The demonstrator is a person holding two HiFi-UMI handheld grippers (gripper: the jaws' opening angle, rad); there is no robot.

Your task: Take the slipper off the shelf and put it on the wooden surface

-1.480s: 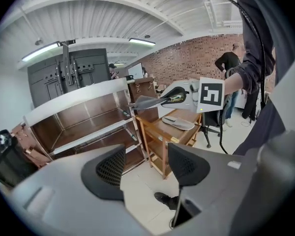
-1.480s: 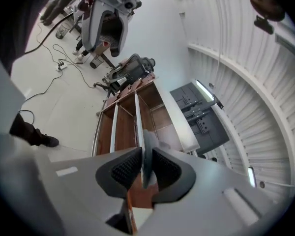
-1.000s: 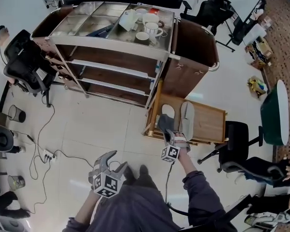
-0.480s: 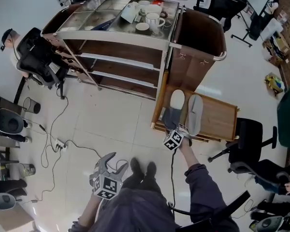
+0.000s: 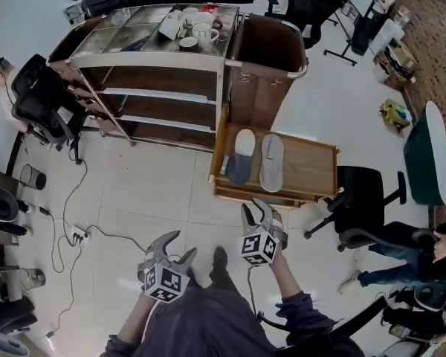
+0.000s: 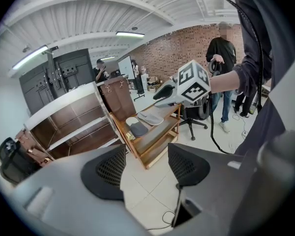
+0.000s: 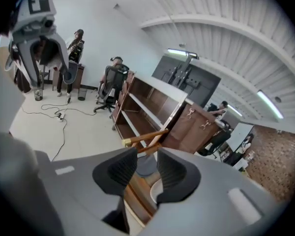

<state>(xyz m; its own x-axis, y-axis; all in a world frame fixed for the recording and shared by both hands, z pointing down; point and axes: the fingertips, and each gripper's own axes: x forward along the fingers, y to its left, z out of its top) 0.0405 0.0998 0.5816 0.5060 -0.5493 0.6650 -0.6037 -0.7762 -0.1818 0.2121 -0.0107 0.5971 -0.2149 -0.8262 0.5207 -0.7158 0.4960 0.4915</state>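
Observation:
Two slippers lie side by side on the low wooden table [image 5: 308,171]: one with a dark grey toe and white heel [image 5: 241,157], and a light grey one [image 5: 272,162]. My right gripper [image 5: 258,213] hovers over the floor just in front of the table, clear of both slippers. Its jaws are closing with nothing between them. The dark-toed slipper [image 7: 145,165] shows far beyond the gap between them. My left gripper [image 5: 169,247] hangs open and empty at my lower left, over the tiles. From it the slippers [image 6: 137,128] appear on the table top.
The metal shelf unit [image 5: 163,99] with mugs [image 5: 191,30] on top stands behind the table, next to a brown cabinet [image 5: 267,65]. Office chairs [image 5: 366,208] [image 5: 41,103] flank the area. Cables and a power strip [image 5: 74,235] lie on the floor at left. A person [image 6: 221,50] stands nearby.
My right gripper let go of the dark-toed slipper and pulled back from the table toward my body. The slipper now lies on the wood. The left gripper stayed put.

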